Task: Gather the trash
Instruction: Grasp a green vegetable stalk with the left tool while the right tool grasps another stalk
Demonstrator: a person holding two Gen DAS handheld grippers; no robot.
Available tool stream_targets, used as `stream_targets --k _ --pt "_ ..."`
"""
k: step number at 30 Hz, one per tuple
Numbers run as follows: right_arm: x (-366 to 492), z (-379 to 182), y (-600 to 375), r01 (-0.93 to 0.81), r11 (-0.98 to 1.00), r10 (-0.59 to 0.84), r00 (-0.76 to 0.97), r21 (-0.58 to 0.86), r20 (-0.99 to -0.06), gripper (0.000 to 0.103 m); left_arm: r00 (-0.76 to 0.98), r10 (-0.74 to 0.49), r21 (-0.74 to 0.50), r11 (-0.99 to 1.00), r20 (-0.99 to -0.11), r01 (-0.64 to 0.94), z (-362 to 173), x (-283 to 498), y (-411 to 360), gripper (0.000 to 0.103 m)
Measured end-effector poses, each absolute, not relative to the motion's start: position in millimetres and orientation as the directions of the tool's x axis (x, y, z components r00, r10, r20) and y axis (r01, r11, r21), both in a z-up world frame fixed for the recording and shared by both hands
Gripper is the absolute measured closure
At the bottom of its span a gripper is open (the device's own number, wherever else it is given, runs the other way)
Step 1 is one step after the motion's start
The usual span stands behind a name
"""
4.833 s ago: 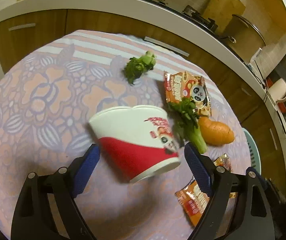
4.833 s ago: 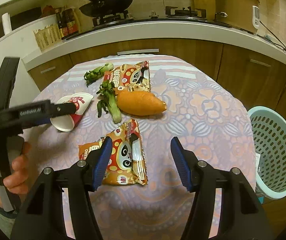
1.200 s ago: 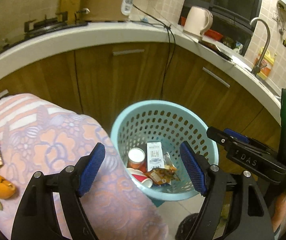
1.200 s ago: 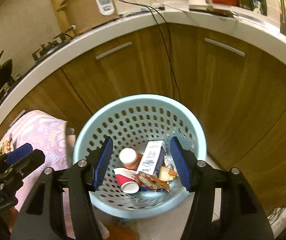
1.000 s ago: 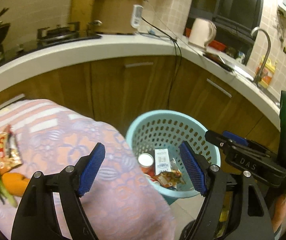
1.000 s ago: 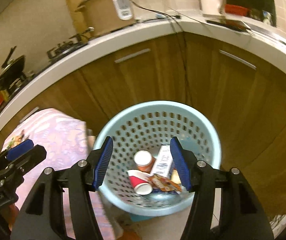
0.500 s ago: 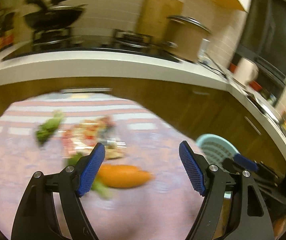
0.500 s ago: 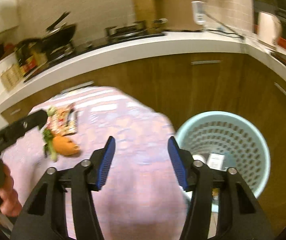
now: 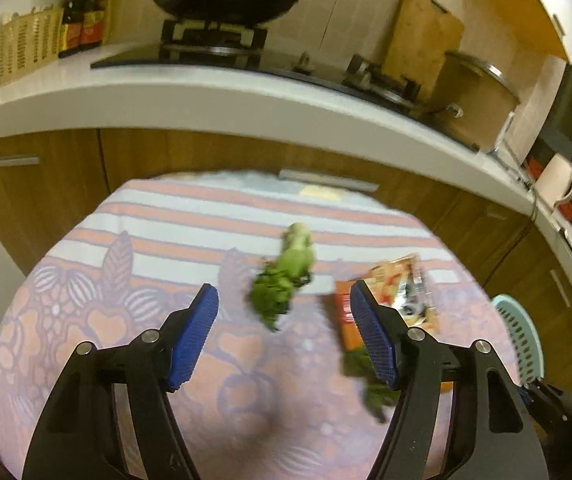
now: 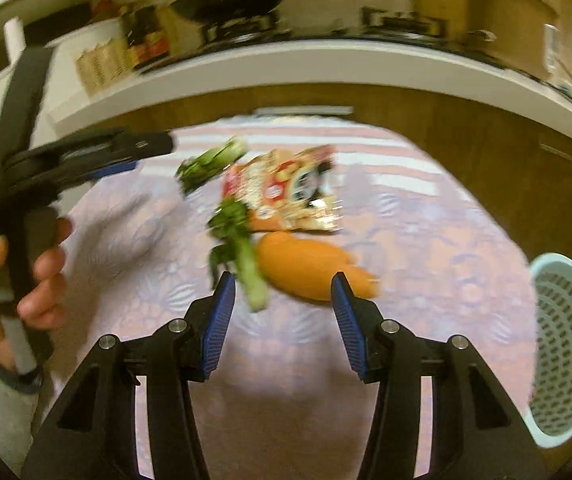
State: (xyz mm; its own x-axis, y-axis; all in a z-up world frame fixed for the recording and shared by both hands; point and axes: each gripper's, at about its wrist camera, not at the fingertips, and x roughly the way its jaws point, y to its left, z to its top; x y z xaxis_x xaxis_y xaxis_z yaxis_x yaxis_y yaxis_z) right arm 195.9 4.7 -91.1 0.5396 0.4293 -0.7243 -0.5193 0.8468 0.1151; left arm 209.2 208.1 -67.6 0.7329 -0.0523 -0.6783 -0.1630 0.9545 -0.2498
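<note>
A snack packet (image 9: pixel 401 296) lies on the flowered tablecloth (image 9: pixel 86 280), right of a leafy green piece (image 9: pixel 286 276). My left gripper (image 9: pixel 282 296) hovers above the cloth, its jaws closing with nothing between them; the green piece lies beyond the tips. In the right wrist view the same packet (image 10: pixel 286 188) sits behind a second green stalk (image 10: pixel 242 256) and an orange root vegetable (image 10: pixel 309 268). My right gripper (image 10: pixel 283 280) hangs partly open just in front of that vegetable, holding nothing. The picture is blurred by motion.
A light blue perforated basket (image 10: pixel 565 344) stands on the floor off the table's right edge. A hand (image 10: pixel 38 276) holds the left gripper's handle at the left. Wooden cabinets and a white counter (image 9: pixel 206 100) with a wok curve behind the table.
Both views swung from the basket, which holds a cup, a carton and wrappers, to the table. Both grippers moved left over the cloth, and their jaws narrowed a little.
</note>
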Motion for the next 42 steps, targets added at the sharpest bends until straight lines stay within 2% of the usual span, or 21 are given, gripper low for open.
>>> stream_targets --k 7,13,16,17,18,21,23,24,27,29,36,42 --pt "205 -105 23 -0.550 0.829 0.422 0.497 0.101 -0.758 0.057 0.661 -0.095 -0.210 0.973 -0.744 -0.095 -97 245 206 0.035" --pt "209 -106 39 -0.570 0.819 0.413 0.501 0.069 -0.761 0.057 0.655 -0.085 -0.190 0.977 -0.751 -0.091 -105 264 203 0.039" --pt "214 -112 45 -0.561 0.826 0.399 0.502 0.063 -0.768 0.057 0.654 -0.062 -0.158 0.983 -0.754 -0.089 -106 268 199 0.047" --pt "215 -114 46 -0.560 0.825 0.400 0.494 0.070 -0.772 0.057 0.654 -0.059 -0.151 0.985 -0.754 -0.086 -106 267 197 0.052" --pt "217 -116 47 -0.557 0.828 0.397 0.489 0.073 -0.777 0.057 0.654 -0.057 -0.142 0.987 -0.755 -0.079 -106 267 195 0.065" --pt "218 -116 50 -0.553 0.831 0.390 0.501 0.061 -0.773 0.057 0.660 -0.064 -0.144 0.987 -0.749 -0.067 -105 265 195 0.079" --pt "219 -116 49 -0.548 0.834 0.390 0.504 0.064 -0.771 0.057 0.665 -0.084 -0.170 0.983 -0.742 -0.065 -103 264 198 0.082" --pt "219 -116 48 -0.545 0.836 0.387 0.508 0.060 -0.770 0.064 0.669 -0.090 -0.178 0.982 -0.738 -0.065 -102 263 199 0.083" --pt "220 -116 52 -0.546 0.837 0.377 0.517 0.044 -0.768 0.085 0.679 -0.073 -0.163 0.984 -0.730 -0.070 -97 257 198 0.084" --pt "216 -115 52 -0.557 0.830 0.381 0.519 0.036 -0.765 0.088 0.688 -0.079 -0.176 0.982 -0.721 -0.072 -91 252 199 0.084" --pt "184 -83 16 -0.556 0.828 0.436 0.559 0.071 -0.706 0.089 0.734 -0.109 -0.205 0.978 -0.671 -0.042 -58 229 186 0.084" --pt "176 -52 -30 -0.491 0.868 0.417 0.634 0.078 -0.651 0.089 0.770 -0.159 -0.200 0.979 -0.617 0.043 -23 218 143 0.084"
